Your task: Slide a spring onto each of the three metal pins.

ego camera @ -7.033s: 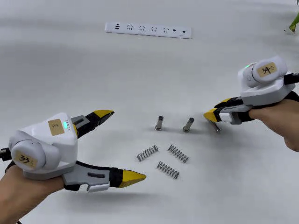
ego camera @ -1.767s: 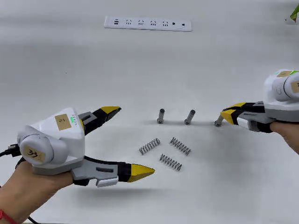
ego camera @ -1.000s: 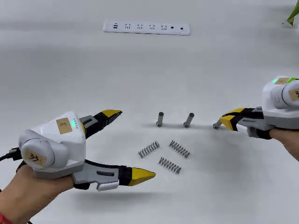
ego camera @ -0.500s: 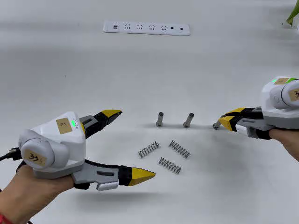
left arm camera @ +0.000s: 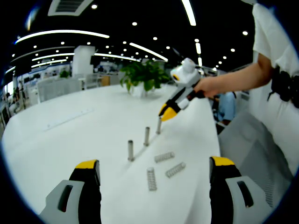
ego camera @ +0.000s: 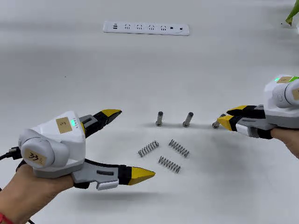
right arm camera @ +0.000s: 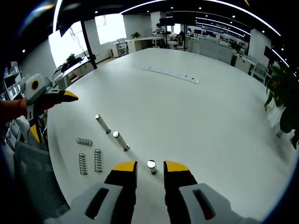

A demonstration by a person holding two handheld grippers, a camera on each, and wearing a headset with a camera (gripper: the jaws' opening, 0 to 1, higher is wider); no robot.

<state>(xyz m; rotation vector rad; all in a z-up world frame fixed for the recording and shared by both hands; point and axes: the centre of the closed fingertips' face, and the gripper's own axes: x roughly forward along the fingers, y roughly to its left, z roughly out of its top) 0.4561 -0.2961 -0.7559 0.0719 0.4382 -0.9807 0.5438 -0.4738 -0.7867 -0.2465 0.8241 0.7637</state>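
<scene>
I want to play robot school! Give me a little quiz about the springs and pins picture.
1. How many springs lie on the table?
2. Fill the gap: the left gripper holds its jaws wide ____.
3. Which gripper has its tips right beside a standing pin?
A) left gripper
B) right gripper

Key: 1. three. 2. open. 3. B.
</scene>
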